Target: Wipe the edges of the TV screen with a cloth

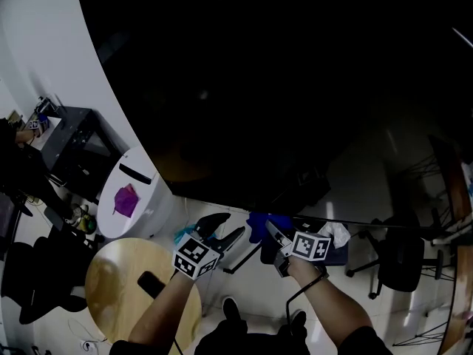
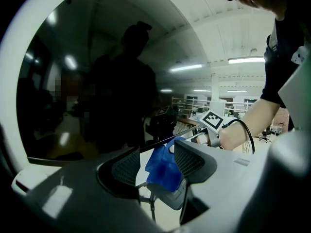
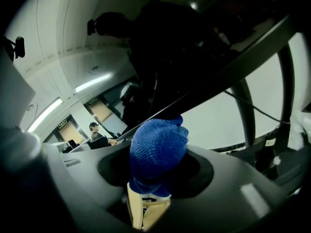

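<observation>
Holding the blue cloth [image 3: 158, 147] bunched tight in my right gripper [image 1: 267, 229] at the lower edge of the TV screen [image 1: 295, 87], left gripper [image 1: 230, 226] half-open, gripping nothing, just beside it — the white bin [image 1: 155, 205] shows something purple [image 1: 126, 200], too dim to identify.

Round wooden table [image 1: 111, 291] (dark object [image 1: 151, 284] atop)

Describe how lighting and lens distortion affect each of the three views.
Head view: underexposed; the large black glossy TV screen swallows the upper frame, and the wide lens bows its edge. Left gripper view: heavy fisheye; the screen mirrors a dark silhouette and bright light spots. Right gripper view: the blue knitted cloth is sharp and well lit, while the corners vignette to black.
</observation>
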